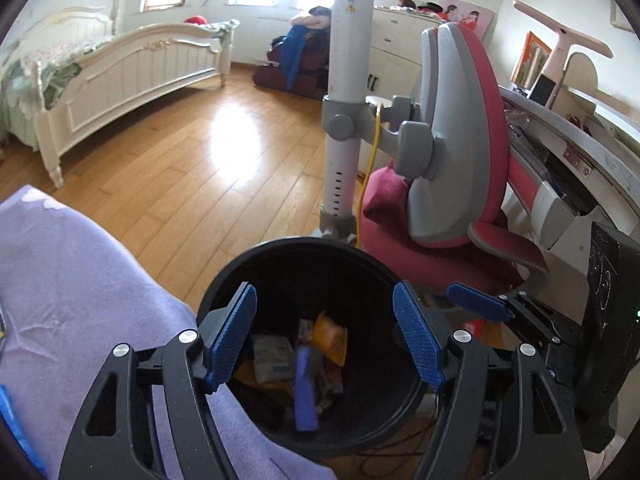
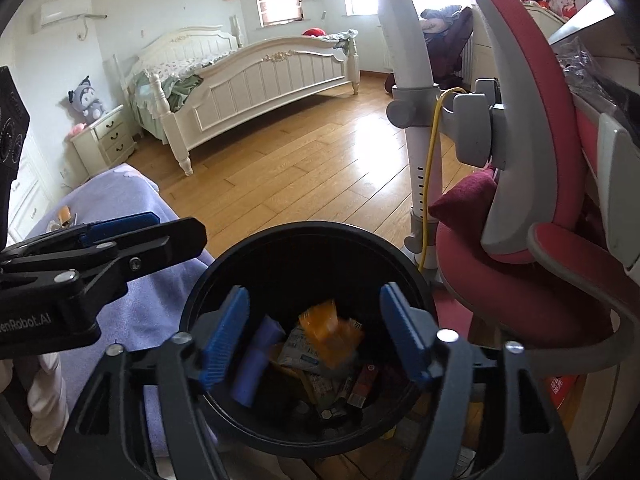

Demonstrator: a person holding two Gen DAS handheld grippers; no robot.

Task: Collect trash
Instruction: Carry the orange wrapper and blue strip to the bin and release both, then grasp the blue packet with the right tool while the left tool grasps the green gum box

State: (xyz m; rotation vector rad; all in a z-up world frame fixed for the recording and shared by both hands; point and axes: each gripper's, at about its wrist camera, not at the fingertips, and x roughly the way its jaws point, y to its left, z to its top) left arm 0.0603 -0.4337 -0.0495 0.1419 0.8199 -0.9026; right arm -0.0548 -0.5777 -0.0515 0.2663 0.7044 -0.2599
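Observation:
A black round trash bin stands on the wood floor; it also shows in the right wrist view. Inside lie an orange packet, a purple wrapper and white paper scraps. In the right wrist view the orange packet looks blurred in the bin's mouth, beside the purple wrapper. My left gripper is open and empty above the bin. My right gripper is open above the bin too. The left gripper shows at the left of the right wrist view.
A purple cloth-covered surface lies left of the bin, with small scraps on it. A pink and grey chair and a white lamp pole stand behind the bin. A desk is at right, a white bed across the floor.

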